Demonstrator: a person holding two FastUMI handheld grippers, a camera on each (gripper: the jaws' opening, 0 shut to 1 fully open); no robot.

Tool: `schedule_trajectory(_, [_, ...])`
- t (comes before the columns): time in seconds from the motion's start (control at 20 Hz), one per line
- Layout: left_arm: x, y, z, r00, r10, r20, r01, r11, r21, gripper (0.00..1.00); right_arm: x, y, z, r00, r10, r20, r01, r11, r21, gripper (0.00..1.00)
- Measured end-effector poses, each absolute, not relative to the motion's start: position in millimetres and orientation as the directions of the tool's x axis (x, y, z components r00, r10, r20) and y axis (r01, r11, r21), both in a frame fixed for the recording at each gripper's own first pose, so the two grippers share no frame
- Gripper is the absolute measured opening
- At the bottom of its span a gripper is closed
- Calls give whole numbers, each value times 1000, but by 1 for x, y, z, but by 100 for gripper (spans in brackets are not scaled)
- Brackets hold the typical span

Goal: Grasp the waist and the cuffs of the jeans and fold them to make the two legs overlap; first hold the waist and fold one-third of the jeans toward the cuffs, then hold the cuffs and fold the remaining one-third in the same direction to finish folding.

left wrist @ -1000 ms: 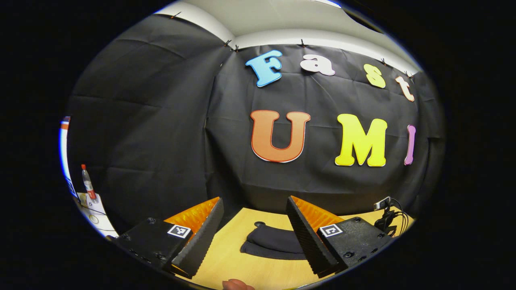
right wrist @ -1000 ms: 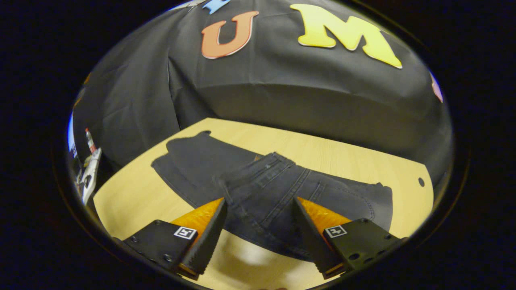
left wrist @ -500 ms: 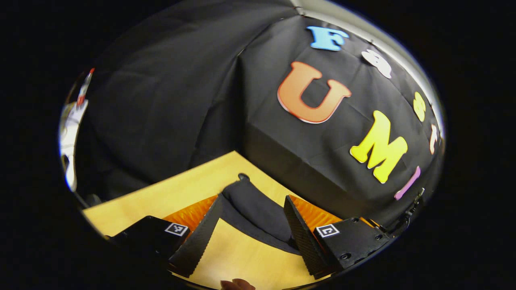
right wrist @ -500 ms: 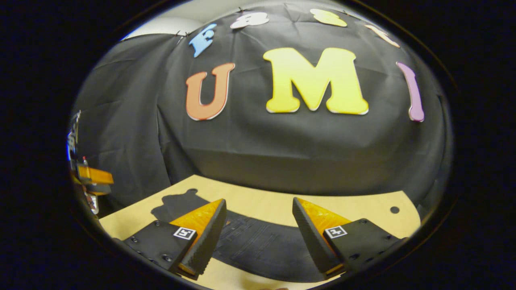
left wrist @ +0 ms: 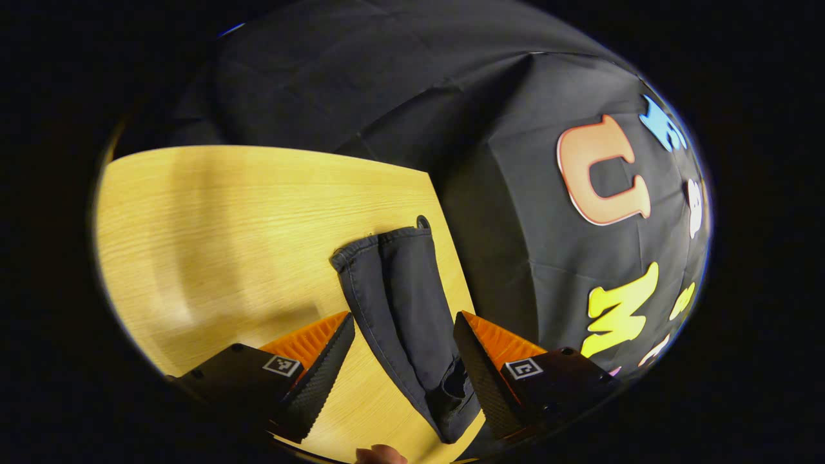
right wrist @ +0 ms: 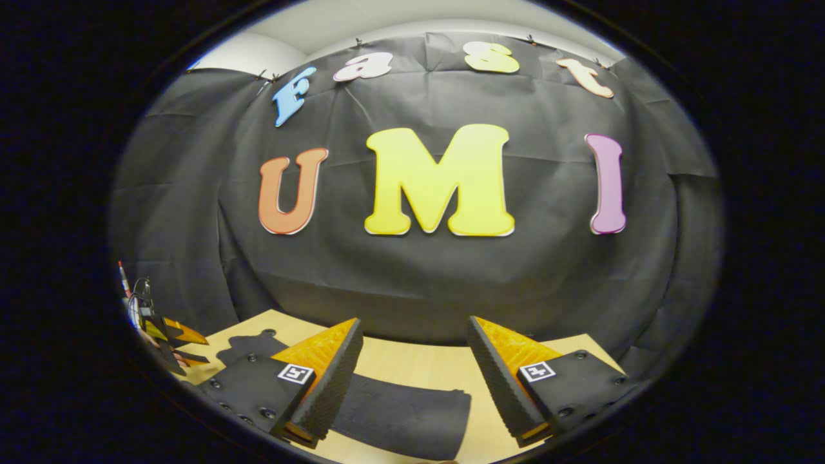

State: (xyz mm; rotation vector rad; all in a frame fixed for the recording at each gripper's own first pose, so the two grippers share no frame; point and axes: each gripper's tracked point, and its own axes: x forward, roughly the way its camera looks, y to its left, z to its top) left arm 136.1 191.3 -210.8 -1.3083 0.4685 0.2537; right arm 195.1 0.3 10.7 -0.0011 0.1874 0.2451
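Observation:
Dark jeans [left wrist: 412, 303] lie on the light wooden table [left wrist: 225, 212], their hemmed cuff end [left wrist: 380, 243] pointing away from me near the table's far edge. My left gripper [left wrist: 403, 319] hovers open above the legs, which run between its fingers in the left gripper view. My right gripper [right wrist: 415, 321] is open and level, with nothing between its fingers. A folded edge of the jeans [right wrist: 406, 415] lies on the table below it. In the right gripper view the left gripper [right wrist: 171, 335] appears at the far left over the table.
The black cloth wall [right wrist: 419, 283] rises close behind the table's far edge [left wrist: 445, 212]. Cables and a small stand [right wrist: 135, 303] sit off the table's left end. A fingertip [left wrist: 380, 455] shows at the bottom of the left gripper view. Bare tabletop spreads left of the cuffs.
The left gripper has tipped down and turned toward the cuff end, now over the legs. The right gripper has lifted and levelled off from the waist; the jeans sit lower in its view.

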Motion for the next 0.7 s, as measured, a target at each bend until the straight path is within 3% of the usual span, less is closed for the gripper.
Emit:
schedule_trajectory(0.05, [138,193,-212,877,-84,-473,-445,231,-865,99,195,-9,15,958,223,-179,-224,974,15,100])
schedule_trajectory(0.15, [142,195,-217,876,-88,-475,-452,199,-870,99,196,-29,19,967,184,-177,-186,983,7,96])
schedule_trajectory(0.45, [161,198,-243,860,-90,-503,-490,134,-861,99,191,-71,25,980,99,-174,-102,995,-8,100])
schedule_trajectory(0.55, [172,199,-241,871,-83,-485,-476,110,-873,99,189,-79,27,982,78,-172,-83,996,-19,96])
schedule_trajectory(0.7, [191,199,-241,885,-89,-458,-451,84,-888,99,185,-96,29,983,52,-179,-59,998,-33,98])
